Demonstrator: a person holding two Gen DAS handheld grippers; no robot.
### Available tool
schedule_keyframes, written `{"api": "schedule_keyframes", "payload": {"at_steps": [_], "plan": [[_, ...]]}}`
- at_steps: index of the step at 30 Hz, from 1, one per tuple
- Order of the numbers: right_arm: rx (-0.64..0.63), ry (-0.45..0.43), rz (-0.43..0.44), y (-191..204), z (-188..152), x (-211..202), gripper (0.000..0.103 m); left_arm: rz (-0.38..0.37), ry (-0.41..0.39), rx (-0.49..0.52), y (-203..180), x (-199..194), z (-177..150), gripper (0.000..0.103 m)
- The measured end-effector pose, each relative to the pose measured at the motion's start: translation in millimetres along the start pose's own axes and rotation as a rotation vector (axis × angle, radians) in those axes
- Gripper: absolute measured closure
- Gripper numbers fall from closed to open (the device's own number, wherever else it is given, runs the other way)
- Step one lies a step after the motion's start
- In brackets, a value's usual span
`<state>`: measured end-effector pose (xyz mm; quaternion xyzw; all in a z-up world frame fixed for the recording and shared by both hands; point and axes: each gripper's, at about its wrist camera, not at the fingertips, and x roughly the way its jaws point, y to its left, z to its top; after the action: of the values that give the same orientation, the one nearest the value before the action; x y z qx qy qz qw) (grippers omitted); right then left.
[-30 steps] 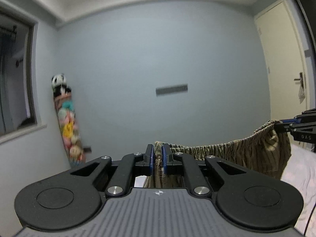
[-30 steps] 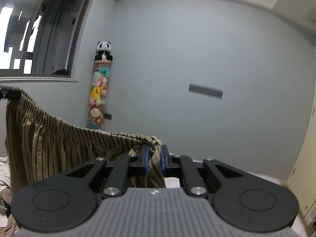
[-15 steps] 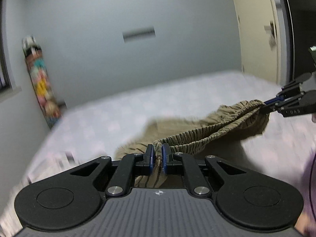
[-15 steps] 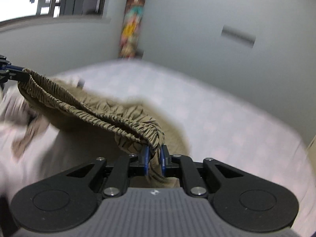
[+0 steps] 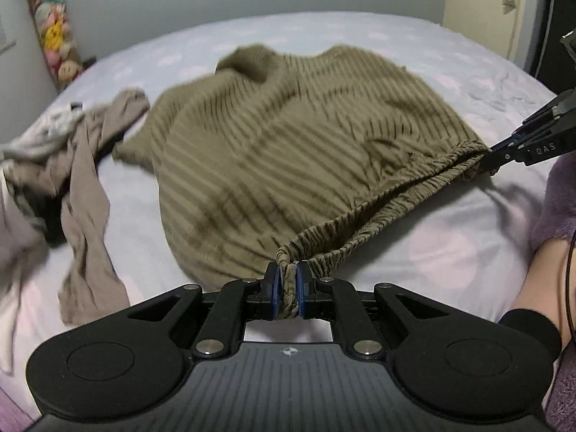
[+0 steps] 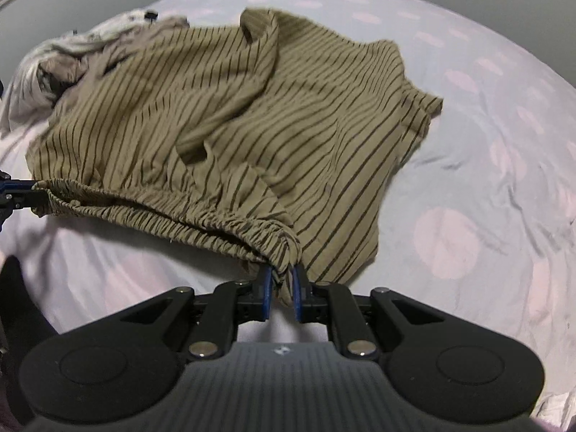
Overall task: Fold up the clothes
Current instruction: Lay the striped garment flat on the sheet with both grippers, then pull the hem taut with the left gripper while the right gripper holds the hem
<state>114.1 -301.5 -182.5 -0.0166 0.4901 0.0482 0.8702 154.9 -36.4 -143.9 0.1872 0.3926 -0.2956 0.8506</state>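
Left wrist view: a heap of pale clothes (image 5: 54, 158) was seen at the bed's (image 5: 450, 252) left edge, the olive striped garment (image 5: 288, 144) spread mid-bed. Its elastic waistband (image 6: 162, 208) was stretched between the left gripper (image 5: 287, 289) and right gripper (image 6: 280, 288), each clamped tight on one end.

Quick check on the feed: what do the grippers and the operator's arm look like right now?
Both grippers, left gripper and right gripper, are matte black with blue finger pads, silver screws and a ribbed grey top. White "DAS" lettering marks the right one. The arm wears a fuzzy purple sleeve.
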Motion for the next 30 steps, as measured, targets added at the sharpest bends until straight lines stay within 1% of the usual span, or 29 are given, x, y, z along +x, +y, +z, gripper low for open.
{"api": "schedule_keyframes", "payload": {"at_steps": [2, 5, 6, 7, 8, 9, 10, 11, 13, 15, 16, 18, 19, 20, 21, 24, 26, 27, 28, 29, 30], "plan": [[-0.020, 0.027, -0.007, 3, -7, 5, 0.087, -0.018, 0.042, 0.025, -5, 3, -8, 0.093], [-0.057, 0.008, -0.026, 8, -12, -2, 0.076, -0.005, 0.043, 0.048, -9, -1, -17, 0.087], [-0.069, -0.001, -0.032, 10, -15, -5, 0.072, 0.002, 0.038, 0.059, -12, -6, -19, 0.085], [-0.079, -0.022, -0.036, 10, -18, -10, 0.064, 0.012, 0.031, 0.073, -14, -11, -20, 0.081], [-0.090, -0.043, -0.041, 11, -21, -16, 0.058, 0.026, 0.021, 0.089, -17, -16, -21, 0.078], [-0.107, -0.068, -0.043, 14, -21, -20, 0.055, 0.046, 0.005, 0.106, -20, -20, -22, 0.072], [-0.126, -0.092, -0.047, 17, -21, -24, 0.049, 0.063, -0.010, 0.124, -23, -25, -22, 0.063], [-0.154, -0.114, -0.052, 21, -23, -27, 0.041, 0.076, -0.026, 0.143, -27, -28, -22, 0.060], [-0.215, -0.145, -0.055, 29, -26, -32, 0.038, 0.098, -0.057, 0.185, -36, -35, -22, 0.058], [-0.285, -0.153, -0.058, 40, -28, -33, 0.039, 0.107, -0.083, 0.238, -46, -36, -18, 0.057], [-0.313, -0.149, -0.075, 44, -28, -30, 0.041, 0.119, -0.094, 0.262, -51, -35, -16, 0.057], [-0.348, -0.144, -0.113, 51, -26, -25, 0.053, 0.151, -0.101, 0.284, -57, -28, -9, 0.057], [-0.357, -0.142, -0.131, 53, -25, -22, 0.063, 0.160, -0.099, 0.283, -58, -23, -5, 0.058], [-0.356, -0.136, -0.133, 53, -23, -20, 0.065, 0.160, -0.097, 0.282, -60, -18, -2, 0.058], [-0.354, -0.131, -0.122, 53, -22, -19, 0.065, 0.154, -0.093, 0.285, -61, -13, -1, 0.060], [-0.373, -0.116, -0.092, 54, -17, -13, 0.065, 0.155, -0.060, 0.308, -65, 5, -2, 0.070], [-0.382, -0.085, -0.103, 55, -15, -3, 0.065, 0.162, -0.035, 0.300, -64, 15, -5, 0.080], [-0.382, -0.068, -0.114, 54, -13, 2, 0.065, 0.164, -0.026, 0.289, -62, 18, -6, 0.090], [-0.377, -0.055, -0.128, 53, -11, 6, 0.069, 0.166, -0.024, 0.276, -59, 19, -7, 0.094], [-0.374, -0.043, -0.137, 52, -9, 11, 0.075, 0.166, -0.027, 0.264, -57, 19, -8, 0.096], [-0.374, -0.039, -0.126, 51, -8, 13, 0.077, 0.166, -0.037, 0.260, -55, 15, -9, 0.099]]}}
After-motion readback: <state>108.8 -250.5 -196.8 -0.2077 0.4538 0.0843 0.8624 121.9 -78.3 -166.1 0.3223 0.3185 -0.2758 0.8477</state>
